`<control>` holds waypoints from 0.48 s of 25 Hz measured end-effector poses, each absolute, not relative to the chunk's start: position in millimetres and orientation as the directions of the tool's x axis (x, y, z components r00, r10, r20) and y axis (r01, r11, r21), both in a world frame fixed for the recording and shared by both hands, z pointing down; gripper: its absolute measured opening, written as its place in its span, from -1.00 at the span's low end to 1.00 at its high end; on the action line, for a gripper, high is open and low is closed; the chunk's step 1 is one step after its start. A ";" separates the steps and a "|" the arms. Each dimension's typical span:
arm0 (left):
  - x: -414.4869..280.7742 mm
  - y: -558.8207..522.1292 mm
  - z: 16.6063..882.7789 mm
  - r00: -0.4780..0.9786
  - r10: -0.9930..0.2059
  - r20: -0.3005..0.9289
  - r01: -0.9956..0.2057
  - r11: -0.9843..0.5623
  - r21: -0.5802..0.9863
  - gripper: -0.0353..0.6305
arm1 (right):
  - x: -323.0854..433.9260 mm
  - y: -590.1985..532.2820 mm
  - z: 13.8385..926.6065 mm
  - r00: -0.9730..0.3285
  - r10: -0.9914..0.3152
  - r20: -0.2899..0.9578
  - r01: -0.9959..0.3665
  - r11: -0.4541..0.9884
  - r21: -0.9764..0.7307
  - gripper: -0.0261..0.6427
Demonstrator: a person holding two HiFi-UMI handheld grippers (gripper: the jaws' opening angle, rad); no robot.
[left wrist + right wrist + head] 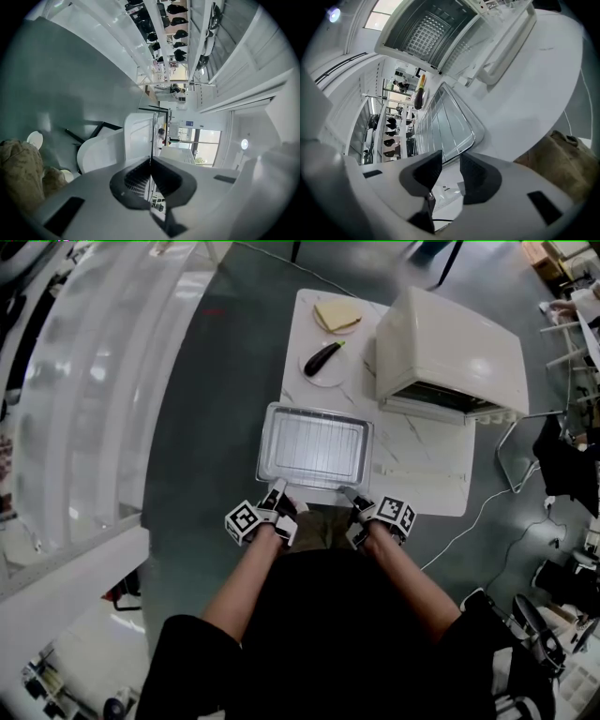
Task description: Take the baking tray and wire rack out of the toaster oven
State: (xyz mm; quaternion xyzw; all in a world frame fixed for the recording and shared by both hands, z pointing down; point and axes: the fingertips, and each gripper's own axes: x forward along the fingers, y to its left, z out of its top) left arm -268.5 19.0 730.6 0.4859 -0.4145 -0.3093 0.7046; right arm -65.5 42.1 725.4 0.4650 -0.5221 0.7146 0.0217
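Down at the near edge of the white table [298, 381], the baking tray [265, 451] sat flat and fully outside the toaster oven [450, 348], with the wire rack [316, 446] lying inside it. And the left gripper [278, 491] was right at the tray's near left corner. In the left gripper view its jaws were pressed together [151, 161], with the tray's thin rim running edge-on into the line where the pads met. Over on the other side, the right gripper [352, 495] sat at the near right corner. Its own view showed the jaws parted [451, 157], nothing between the pads, and the tray's rounded corner [473, 136] just beyond them, the rack's bars [440, 122] stretching away.

Now the surroundings. The oven stood at the far right of the table with its door [427, 465] dropped open and flat, close beside the tray's right side. The oven's cavity gaped open [431, 28] in the right gripper view. Beyond the tray's far edge was a small plate [309, 371] carrying an eggplant [323, 357], near it but not touching. Farther back lay a slice of bread [337, 315]. A white cable [469, 521] trailed across the grey floor to the right. The person's brown trouser fabric [567, 154] showed just under the table edge.
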 end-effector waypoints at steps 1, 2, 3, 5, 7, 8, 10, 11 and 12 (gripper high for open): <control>-268.9 17.9 730.0 0.463 -0.841 0.280 0.028 0.330 0.944 -0.82 | -65.8 42.4 724.9 -0.566 -0.449 0.691 -0.518 -0.458 -0.723 -0.52; -268.8 18.0 730.7 0.466 -0.837 0.285 0.019 0.332 0.943 -0.82 | -66.0 43.4 725.2 -0.568 -0.441 0.695 -0.520 -0.462 -0.719 -0.52; -268.9 19.0 733.0 0.471 -0.830 0.299 0.008 0.343 0.939 -0.82 | -66.3 45.1 726.4 -0.571 -0.431 0.699 -0.522 -0.467 -0.714 -0.52; -271.1 22.1 742.1 0.481 -0.802 0.354 -0.039 0.383 0.923 -0.82 | -67.4 48.7 730.6 -0.574 -0.412 0.708 -0.526 -0.478 -0.704 -0.52; -271.7 22.8 750.0 0.498 -0.765 0.408 -0.101 0.416 0.904 -0.82 | -67.6 50.2 734.3 -0.567 -0.406 0.717 -0.533 -0.483 -0.695 -0.56; -270.2 22.3 751.4 0.512 -0.746 0.426 -0.129 0.423 0.897 -0.82 | -67.3 50.1 735.7 -0.562 -0.406 0.720 -0.538 -0.482 -0.692 -0.63; -263.4 21.2 750.1 0.552 -0.711 0.435 -0.167 0.417 0.894 -0.82 | -67.2 49.4 737.7 -0.559 -0.407 0.722 -0.541 -0.481 -0.690 -0.67; -258.9 21.0 748.2 0.580 -0.692 0.429 -0.180 0.405 0.897 -0.82 | -67.3 48.5 738.4 -0.559 -0.409 0.722 -0.538 -0.484 -0.690 -0.67; -254.8 21.3 745.9 0.610 -0.671 0.421 -0.192 0.391 0.900 -0.80 | -67.1 47.4 739.4 -0.557 -0.410 0.722 -0.536 -0.486 -0.690 -0.67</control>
